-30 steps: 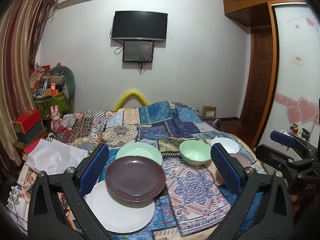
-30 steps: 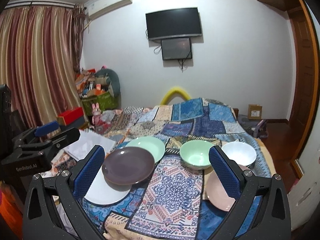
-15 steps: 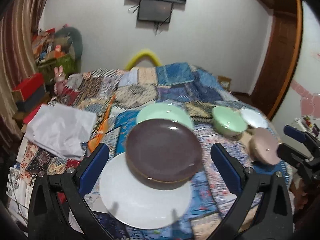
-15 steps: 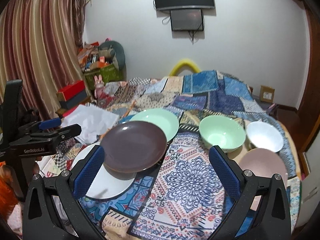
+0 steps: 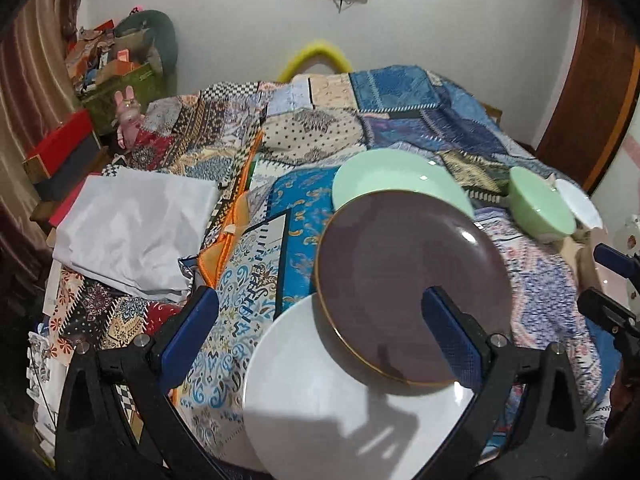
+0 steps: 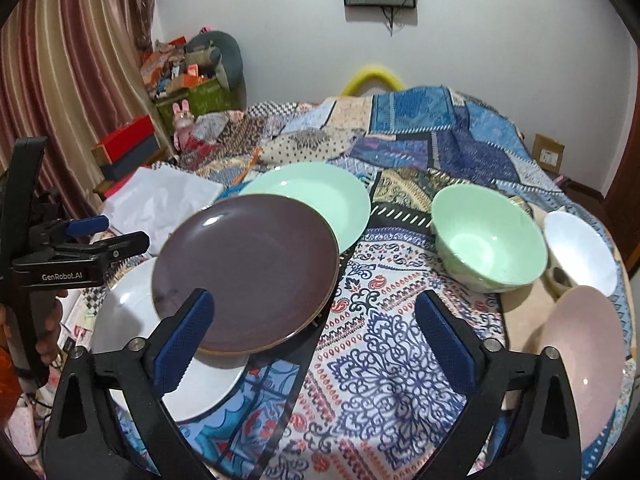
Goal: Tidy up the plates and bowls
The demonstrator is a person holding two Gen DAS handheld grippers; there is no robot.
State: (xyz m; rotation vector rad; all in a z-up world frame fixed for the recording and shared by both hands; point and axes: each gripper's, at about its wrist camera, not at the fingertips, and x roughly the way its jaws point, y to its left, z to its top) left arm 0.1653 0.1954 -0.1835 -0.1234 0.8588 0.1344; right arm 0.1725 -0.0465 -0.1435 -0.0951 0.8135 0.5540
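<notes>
Pink bowl [image 6: 580, 356] — right view only

We look down from the left, close over the white plate [image 5: 320, 392]; from the right we face the bed [image 6: 400, 360]; both views share the purple plate [image 5: 404, 276].

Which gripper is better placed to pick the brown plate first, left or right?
Left, probably. The left gripper is open, and the brown plate lies just ahead of its fingers, overlapping the white plate. The right gripper, also open, faces mostly bare cloth; the plate sits toward its left finger.
</notes>
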